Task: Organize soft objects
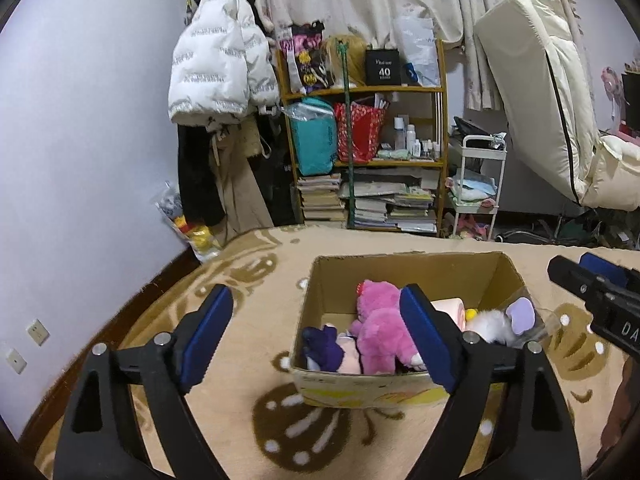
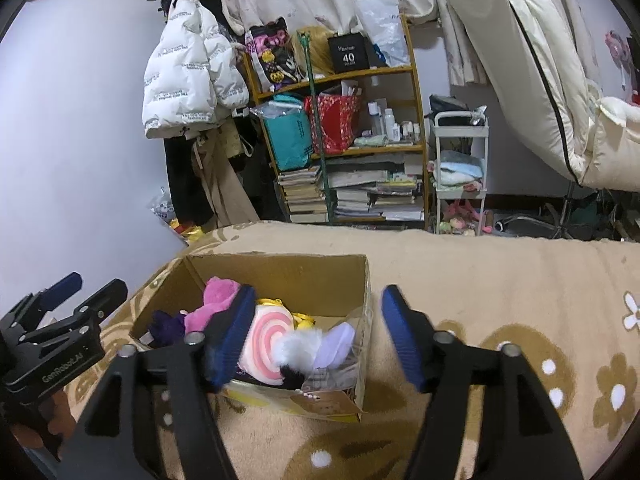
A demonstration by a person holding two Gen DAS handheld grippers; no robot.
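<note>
Left wrist view: left hand-held gripper [image 1: 316, 318] spread wide, empty, hovering above the near-left corner of a cardboard box [image 1: 404, 276] on a beige patterned blanket [image 1: 240, 280]. Inside the box: pink plush [image 1: 378, 328], purple toy [image 1: 322, 346], white-and-lilac plush [image 1: 506, 320]. Right hand-held gripper [image 1: 580, 276] at the right edge, opening unclear here.

Right wrist view: right hand-held gripper [image 2: 318, 330] also apart, holding nothing, poised over the box's near-right corner. Pink-and-white swirl cushion [image 2: 266, 340] lying beside the white-and-lilac plush [image 2: 320, 344]. Bookshelf [image 2: 360, 148] and white jacket [image 2: 188, 76] behind.
</note>
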